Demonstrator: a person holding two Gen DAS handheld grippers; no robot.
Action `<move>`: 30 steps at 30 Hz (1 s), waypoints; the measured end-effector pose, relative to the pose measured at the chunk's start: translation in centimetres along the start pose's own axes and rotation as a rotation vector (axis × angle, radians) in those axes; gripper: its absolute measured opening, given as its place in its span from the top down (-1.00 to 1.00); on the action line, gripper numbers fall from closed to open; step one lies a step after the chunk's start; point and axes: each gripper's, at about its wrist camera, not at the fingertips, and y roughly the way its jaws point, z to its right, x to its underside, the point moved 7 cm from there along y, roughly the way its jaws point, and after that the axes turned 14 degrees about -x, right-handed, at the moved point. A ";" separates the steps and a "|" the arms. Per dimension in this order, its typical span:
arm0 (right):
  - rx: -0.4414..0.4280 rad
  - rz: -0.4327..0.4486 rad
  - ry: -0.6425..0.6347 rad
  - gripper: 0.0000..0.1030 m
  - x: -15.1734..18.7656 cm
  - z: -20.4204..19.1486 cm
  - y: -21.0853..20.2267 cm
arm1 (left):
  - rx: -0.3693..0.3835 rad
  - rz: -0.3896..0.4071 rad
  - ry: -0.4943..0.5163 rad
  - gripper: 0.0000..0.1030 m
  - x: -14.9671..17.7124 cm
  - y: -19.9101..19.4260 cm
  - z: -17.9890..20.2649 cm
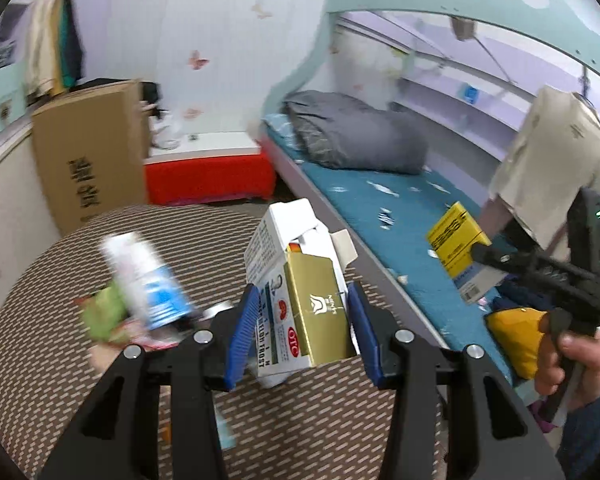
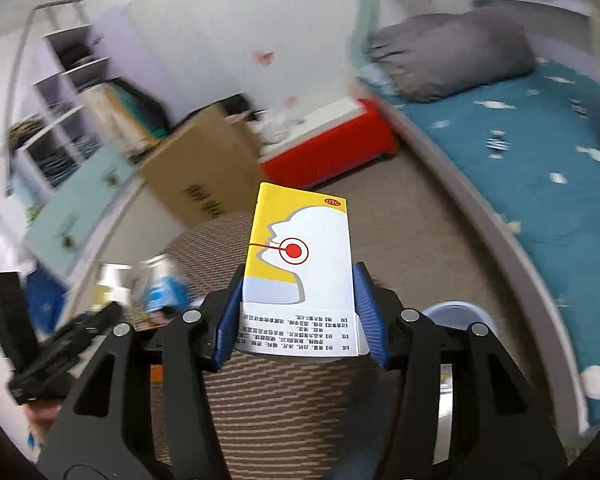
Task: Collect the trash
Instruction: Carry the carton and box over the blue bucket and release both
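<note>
My left gripper [image 1: 302, 320] is shut on an open white and gold medicine box [image 1: 300, 296], held above a round woven-topped table [image 1: 80, 360]. My right gripper [image 2: 296, 320] is shut on a yellow and white medicine box [image 2: 298, 272]; that box also shows in the left wrist view [image 1: 458, 248], held over the bed at the right. A blurred white and blue bottle [image 1: 148, 280] and green and red wrappers [image 1: 104, 316] are on the table left of my left gripper. The bottle also shows in the right wrist view [image 2: 162, 288].
A bed with a teal sheet [image 1: 380, 200] and grey pillow [image 1: 352, 136] runs along the right. A cardboard box [image 1: 88, 152] and a red-sided bench [image 1: 208, 176] stand beyond the table. A blue-rimmed bin [image 2: 456, 314] sits low at the right. A yellow object [image 1: 516, 332] lies on the bed.
</note>
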 end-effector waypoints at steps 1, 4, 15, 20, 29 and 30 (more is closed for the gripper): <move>0.032 0.005 0.019 0.00 -0.1 1.8 -0.4 | 0.018 -0.007 0.014 0.12 -0.3 0.7 1.6; 0.107 -0.005 0.073 0.00 0.2 6.4 -0.6 | 0.065 -0.033 0.045 0.12 -0.8 2.4 5.5; 0.174 -0.100 0.289 -0.34 3.9 18.9 4.2 | 0.142 -0.167 0.136 0.12 -0.1 8.9 15.3; 0.173 -0.062 0.366 -0.58 4.0 21.2 3.5 | 0.169 -0.226 0.181 0.12 0.6 11.8 18.6; 0.187 0.080 0.370 -0.71 1.9 20.7 -2.4 | 0.192 -0.332 0.259 0.02 2.3 17.2 23.2; 0.188 0.096 0.373 -0.73 1.8 20.6 -3.1 | 0.195 -0.342 0.263 -0.25 2.5 17.7 23.5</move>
